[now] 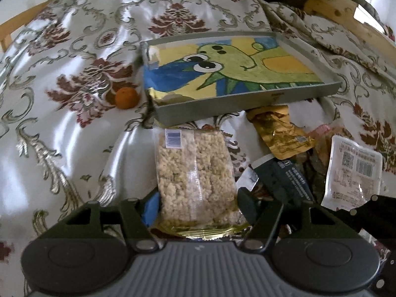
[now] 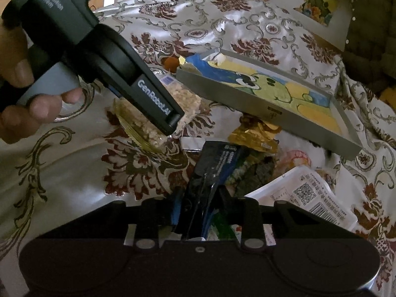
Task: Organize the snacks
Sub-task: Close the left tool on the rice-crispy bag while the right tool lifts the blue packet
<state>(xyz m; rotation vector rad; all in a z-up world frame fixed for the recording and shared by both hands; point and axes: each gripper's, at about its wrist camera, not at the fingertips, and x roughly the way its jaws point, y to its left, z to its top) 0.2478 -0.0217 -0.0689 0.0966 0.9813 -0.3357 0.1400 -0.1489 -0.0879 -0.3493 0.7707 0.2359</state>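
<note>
Just in front of the grey tray [image 1: 222, 106]: both grippers closed on snack packets.

Left of the tray corner, small orange fruit [image 1: 126, 98], untouched. Left gripper [image 1: 198, 208] pinches clear puffed-grain packet [image 1: 195, 173] at its near end. Right gripper [image 2: 198, 212] clamps dark blue packet [image 2: 210, 168]; gold pouch [image 1: 282, 133], white packet [image 1: 351, 173] lie loose further right. Advice: lift each clear of the tray wall, release flat inside.

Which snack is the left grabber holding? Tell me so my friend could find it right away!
Find the big grey tray with the green cartoon animal painted inside, lying on the flowery cloth. Just in front of its near edge lies a clear packet of pale crumbly puffed bits, pinched at its near end by the left gripper. Its neighbours are gold, dark blue and white; only this one is see-through.
</note>
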